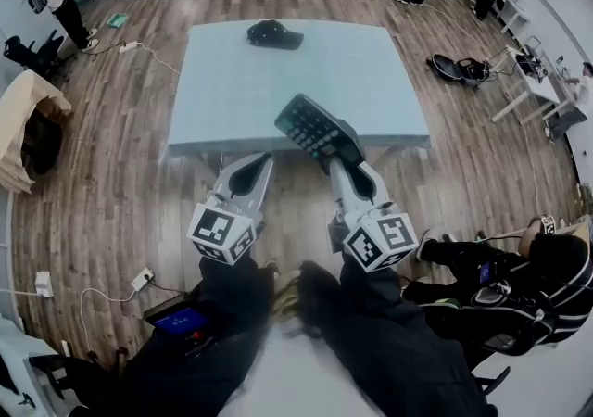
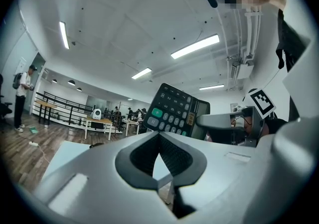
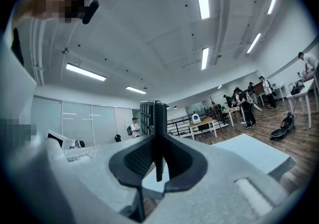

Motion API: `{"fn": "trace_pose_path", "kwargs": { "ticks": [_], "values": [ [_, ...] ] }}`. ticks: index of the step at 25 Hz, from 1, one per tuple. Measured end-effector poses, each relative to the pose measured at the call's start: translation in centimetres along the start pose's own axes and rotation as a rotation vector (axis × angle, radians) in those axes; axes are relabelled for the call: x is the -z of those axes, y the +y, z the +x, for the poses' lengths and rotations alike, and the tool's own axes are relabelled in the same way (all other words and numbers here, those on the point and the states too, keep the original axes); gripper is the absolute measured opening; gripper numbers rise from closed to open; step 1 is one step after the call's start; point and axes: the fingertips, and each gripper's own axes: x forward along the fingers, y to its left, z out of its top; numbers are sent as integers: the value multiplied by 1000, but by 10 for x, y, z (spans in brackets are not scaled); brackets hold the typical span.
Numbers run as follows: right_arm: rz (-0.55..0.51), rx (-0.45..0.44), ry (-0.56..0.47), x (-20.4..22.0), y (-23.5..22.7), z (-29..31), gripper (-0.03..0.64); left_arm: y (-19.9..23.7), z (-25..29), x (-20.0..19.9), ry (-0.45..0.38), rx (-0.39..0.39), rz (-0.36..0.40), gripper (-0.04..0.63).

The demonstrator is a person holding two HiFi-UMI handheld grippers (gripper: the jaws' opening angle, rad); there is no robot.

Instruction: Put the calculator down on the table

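Calculator [image 1: 318, 131] is not down yet: my right claw [image 1: 337, 163] has it clenched by one end, and it juts out tilted towards 11 o'clock over the near edge of the tabletop [image 1: 241, 82]. I judge it to be in the air, with nothing resting on the surface. In the right gripper view it stands edge-on as a thin dark blade, and the ribbed black pads [image 3: 138, 158] press on both of its faces. My left claw [image 1: 259, 163] hangs just beside it at 9 o'clock, jaws closed tip to tip with nothing between them.

What is left, as I read it: bring the slab flat onto the surface, let go, and draw back.

It is a flat, hard black plastic slab with rows of small rounded keys [image 2: 172, 118], one of them green, and a display strip at one end. The tabletop is a pale blue-grey rectangle, smooth and matt, bare apart from a black cap [image 1: 274, 33] at its 12 o'clock edge. Both claws are pale grey moulded shells. The floor [image 1: 111, 174] is wood plank.
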Motion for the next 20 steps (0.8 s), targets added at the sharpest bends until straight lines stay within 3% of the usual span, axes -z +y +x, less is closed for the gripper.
{"fn": "trace_pose_path", "kwargs": {
  "ticks": [20],
  "values": [
    [29,-10,14,22,26,18,43,25,-19,13,19,5,-18,-4]
  ]
}}
